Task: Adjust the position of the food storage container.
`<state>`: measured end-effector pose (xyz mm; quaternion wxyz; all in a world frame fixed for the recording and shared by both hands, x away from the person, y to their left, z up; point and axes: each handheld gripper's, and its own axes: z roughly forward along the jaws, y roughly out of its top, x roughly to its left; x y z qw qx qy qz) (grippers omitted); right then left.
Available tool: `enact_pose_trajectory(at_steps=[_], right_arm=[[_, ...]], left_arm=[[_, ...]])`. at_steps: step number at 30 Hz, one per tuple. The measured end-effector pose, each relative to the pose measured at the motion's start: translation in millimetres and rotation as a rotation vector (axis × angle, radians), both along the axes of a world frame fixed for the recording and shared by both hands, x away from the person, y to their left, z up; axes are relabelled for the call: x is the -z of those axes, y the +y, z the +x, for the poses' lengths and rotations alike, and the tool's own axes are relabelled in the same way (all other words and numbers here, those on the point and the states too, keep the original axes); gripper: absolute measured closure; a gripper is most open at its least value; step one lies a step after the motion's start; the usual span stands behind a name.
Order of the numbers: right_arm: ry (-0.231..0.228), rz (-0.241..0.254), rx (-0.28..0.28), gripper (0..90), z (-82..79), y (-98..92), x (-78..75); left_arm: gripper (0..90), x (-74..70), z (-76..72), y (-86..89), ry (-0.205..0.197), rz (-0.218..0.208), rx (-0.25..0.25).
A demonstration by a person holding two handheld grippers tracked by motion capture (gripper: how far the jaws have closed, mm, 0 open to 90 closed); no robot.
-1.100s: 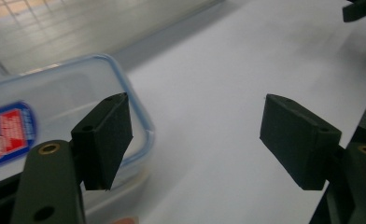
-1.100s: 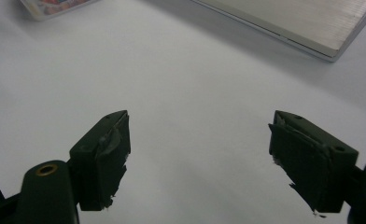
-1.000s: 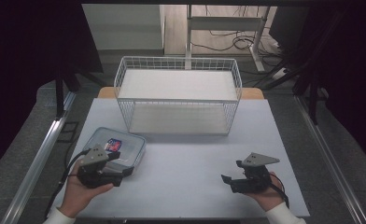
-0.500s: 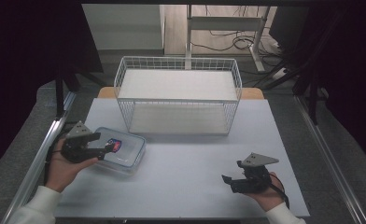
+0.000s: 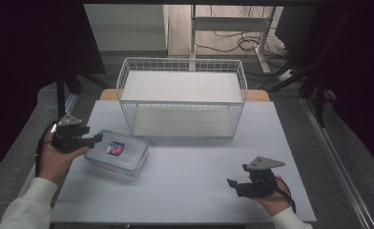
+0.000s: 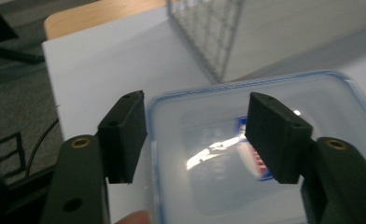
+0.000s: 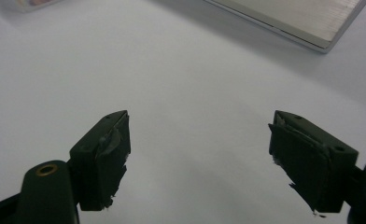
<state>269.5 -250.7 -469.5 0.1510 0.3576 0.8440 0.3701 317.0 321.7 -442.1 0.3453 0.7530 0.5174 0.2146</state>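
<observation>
The box (image 5: 118,152) is a clear plastic one with a blue-edged lid and a small sticker on top. It lies flat on the left side of the table (image 5: 190,191), just in front of the wire basket (image 5: 182,95). It looks like the job is to pick the box up, maybe to put it in the basket.

The left gripper (image 5: 95,138) comes at the box from its left end, held level. That way one jaw can go over the lid and one beside the edge. In the left gripper view (image 6: 197,135) the jaws are spread. The corner of the box sits between them, but the pads do not press on it. The jaws have just been closing in on it.

The right gripper (image 5: 232,183) rests low on the right side of the table, well apart from the box. Its jaws are spread with nothing between them (image 7: 197,158). It seems to be waiting.

A second ago the left hand was nearer the front of the box. Now it is at the box's left end. The box and the right hand are in the same place.
</observation>
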Motion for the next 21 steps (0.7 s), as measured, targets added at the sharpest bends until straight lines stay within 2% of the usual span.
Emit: enact_pose_trajectory(at_steps=[4,7,8,9,10,12,13,14,15,17,18,19,20,21], right_arm=[[-0.003,-0.001,-0.007,20.9,-0.6,0.5,-0.2],[-0.003,0.001,-0.007,20.8,-0.3,0.3,-0.3],[-0.003,0.003,-0.006,20.9,-0.1,0.1,-0.3],[-0.004,0.005,-0.005,20.9,0.0,-0.1,-0.4],[-0.004,0.004,-0.003,20.8,-0.1,-0.1,-0.4],[-0.004,0.003,-0.003,20.8,-0.2,-0.1,-0.4],[-0.003,0.002,-0.003,20.8,-0.6,0.3,-0.4],[-0.003,0.002,-0.003,20.8,-0.6,0.3,-0.4],[-0.002,0.003,-0.002,20.9,-0.9,0.5,-0.5],[-0.008,0.002,-0.006,20.8,-1.3,0.8,-0.6],[-0.007,0.003,-0.007,20.8,-1.6,1.0,-1.0],[-0.007,0.003,-0.007,20.8,-1.6,1.0,-1.0],[-0.009,0.004,-0.007,20.8,-1.6,0.9,-1.0],[-0.009,0.004,-0.007,20.8,-1.6,0.9,-1.0]], left_arm=[[47.3,10.6,10.4,18.8,0.032,0.011,-0.059],[59.0,14.9,14.4,25.1,0.052,0.018,-0.068],[59.0,18.6,17.6,29.0,0.071,0.023,-0.076],[63.8,20.4,19.1,30.9,0.082,0.026,-0.078],[70.2,25.3,22.6,35.1,0.11,0.011,-0.081],[77.7,27.0,23.6,36.1,0.12,0.01,-0.082],[82.1,31.6,26.4,37.9,0.147,0.033,-0.078],[84.3,31.6,26.4,37.9,0.147,0.033,-0.078],[84.3,34.8,27.8,39.0,0.162,0.059,-0.081],[89.8,41.5,30.1,41.0,0.191,0.051,-0.087],[90.0,45.3,31.0,41.3,0.208,0.063,-0.084],[90.0,45.3,31.0,41.3,0.208,0.063,-0.084],[90.0,50.5,32.1,41.1,0.229,0.081,-0.084],[90.0,50.5,32.1,41.1,0.229,0.081,-0.084]])
